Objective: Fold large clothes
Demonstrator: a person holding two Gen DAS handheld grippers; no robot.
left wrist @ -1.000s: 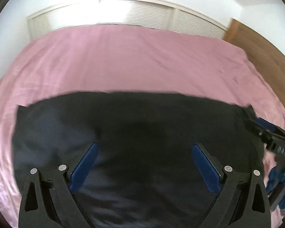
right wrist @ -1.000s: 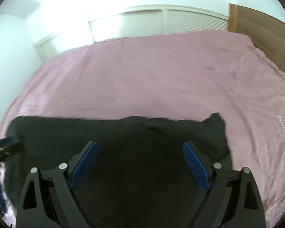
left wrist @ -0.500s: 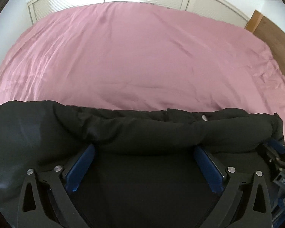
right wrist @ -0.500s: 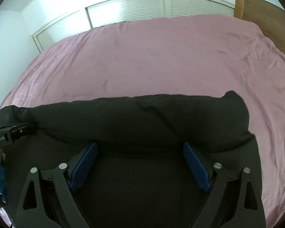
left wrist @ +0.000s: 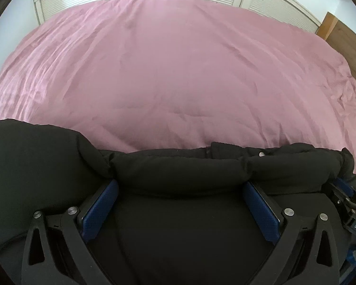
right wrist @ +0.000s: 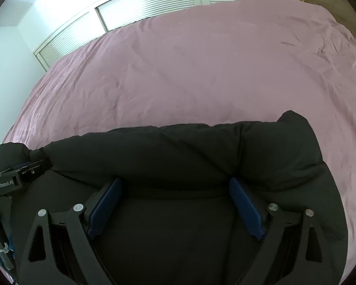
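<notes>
Closest to us, our left gripper [left wrist: 180, 191] has its blue-padded jaws spread wide, with nothing clamped between them; they rest over the puffy black padded garment [left wrist: 178, 225], their tips tucked under a thick rolled ridge of it. Our right gripper [right wrist: 175, 187] sits the same way, jaws wide apart and gripping nothing, tips against the same ridge further along. In the left wrist view the right gripper shows at the far right of the garment; in the right wrist view the left gripper shows at its far left, so the two tools stand side by side along one fold.

The garment lies at the near edge of the wrinkled pink bedspread [left wrist: 178, 76], with a folded-over layer making that rounded ridge across its width. A small metal snap [left wrist: 261, 154] shows on top of the ridge. Beyond it the bedspread runs bare to the far edge, where white louvred doors [right wrist: 149, 2] stand; a brown wooden panel [left wrist: 344, 38] borders the right side.

We judge that one fold has just been laid down and let go. Next we would look for fresh edges to pinch for another fold; the padding is thick, so the jaws must take a full bite or the layer may spring back.
</notes>
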